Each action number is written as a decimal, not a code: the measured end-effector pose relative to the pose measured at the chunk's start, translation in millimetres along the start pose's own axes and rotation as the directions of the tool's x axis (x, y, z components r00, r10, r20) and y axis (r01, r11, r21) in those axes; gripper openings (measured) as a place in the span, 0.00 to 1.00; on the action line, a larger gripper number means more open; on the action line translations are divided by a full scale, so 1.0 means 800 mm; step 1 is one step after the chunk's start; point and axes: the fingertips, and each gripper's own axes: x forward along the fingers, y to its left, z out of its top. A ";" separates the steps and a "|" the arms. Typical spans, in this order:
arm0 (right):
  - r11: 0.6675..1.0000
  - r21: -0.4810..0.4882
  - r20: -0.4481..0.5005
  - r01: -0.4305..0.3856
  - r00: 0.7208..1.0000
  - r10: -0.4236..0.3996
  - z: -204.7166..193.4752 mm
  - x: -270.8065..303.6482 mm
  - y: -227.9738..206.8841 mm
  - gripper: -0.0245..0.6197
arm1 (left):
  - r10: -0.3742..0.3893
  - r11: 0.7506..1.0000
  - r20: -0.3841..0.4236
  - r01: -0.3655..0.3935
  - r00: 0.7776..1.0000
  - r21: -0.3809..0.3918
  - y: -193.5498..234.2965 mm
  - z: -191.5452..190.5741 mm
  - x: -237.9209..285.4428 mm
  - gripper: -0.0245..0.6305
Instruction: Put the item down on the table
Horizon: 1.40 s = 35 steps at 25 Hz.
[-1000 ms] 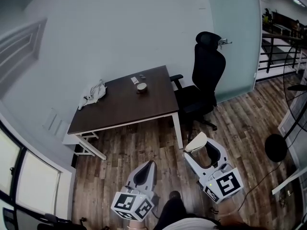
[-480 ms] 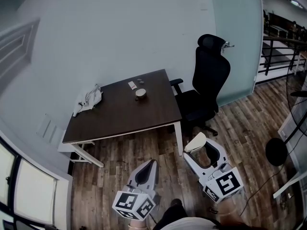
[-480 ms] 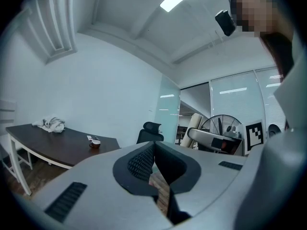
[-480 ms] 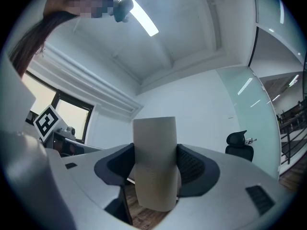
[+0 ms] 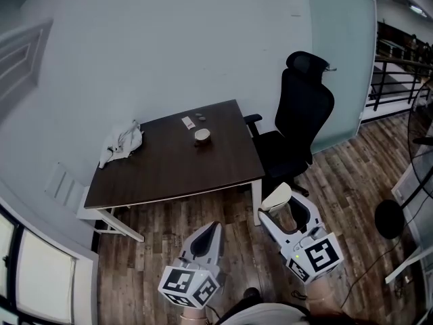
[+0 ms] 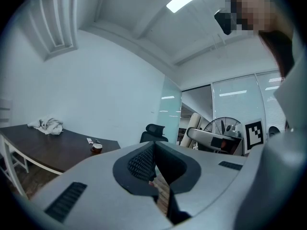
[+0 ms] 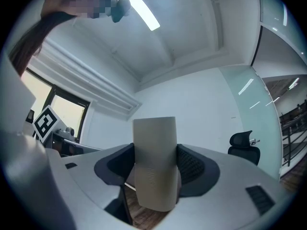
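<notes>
The right gripper (image 5: pixel 287 207) pinches the beige item (image 7: pixel 154 162), well apart from the desk (image 5: pixel 169 168); the left gripper (image 5: pixel 211 233) is pressed together, empty. Releasing here would drop it.

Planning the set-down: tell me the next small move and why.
Probably carry the right gripper forward and left toward the table. It is shut on the item, but the table stands apart from it, with floor between. The near edge looks like the closest place to set it down.
</notes>
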 end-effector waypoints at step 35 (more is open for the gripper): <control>0.999 -0.006 -0.021 0.033 0.999 -0.034 -0.047 0.231 -0.091 0.47 | -0.039 0.999 -0.024 0.039 0.999 -0.021 0.172 0.018 0.173 0.07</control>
